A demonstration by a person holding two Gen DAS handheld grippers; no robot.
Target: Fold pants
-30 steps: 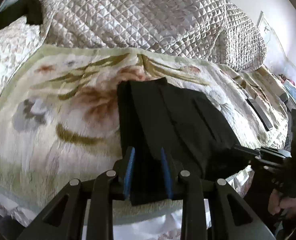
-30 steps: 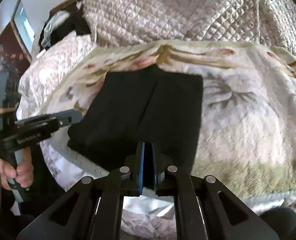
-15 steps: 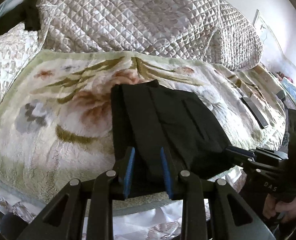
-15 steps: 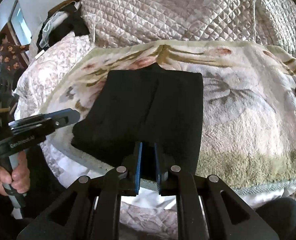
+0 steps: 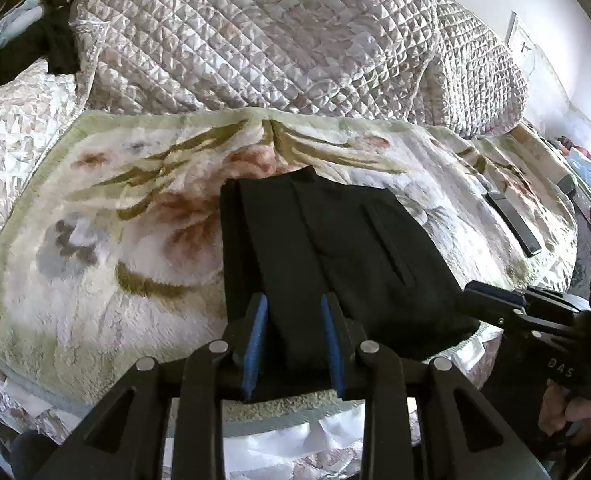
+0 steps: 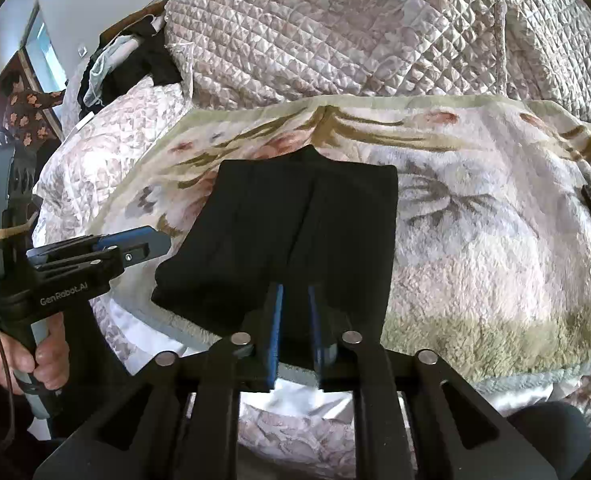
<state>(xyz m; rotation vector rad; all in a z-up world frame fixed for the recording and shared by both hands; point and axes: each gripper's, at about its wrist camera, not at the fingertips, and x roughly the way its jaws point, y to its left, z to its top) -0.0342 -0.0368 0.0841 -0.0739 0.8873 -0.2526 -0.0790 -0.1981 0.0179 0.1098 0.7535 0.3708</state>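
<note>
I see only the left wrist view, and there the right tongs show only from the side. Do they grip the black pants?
Observer: No. The right wrist view shows the right tongs open. Their jaws have just been opening, and the pants show between the pads, unpressed.
Operator: Where do the tips of my left tongs end?
Observer: Seen from the side, the left tongs end beside the left edge of the pants, above its near corner. I cannot tell whether they touch.

Left gripper (image 5: 293, 312): jaws parted, angled down over near edge of pants (image 5: 327, 256). Right gripper (image 6: 295, 304): jaws just opened, narrow gap, apparently clear of same edge. Hand (image 6: 19, 356) grips each handle.
</note>
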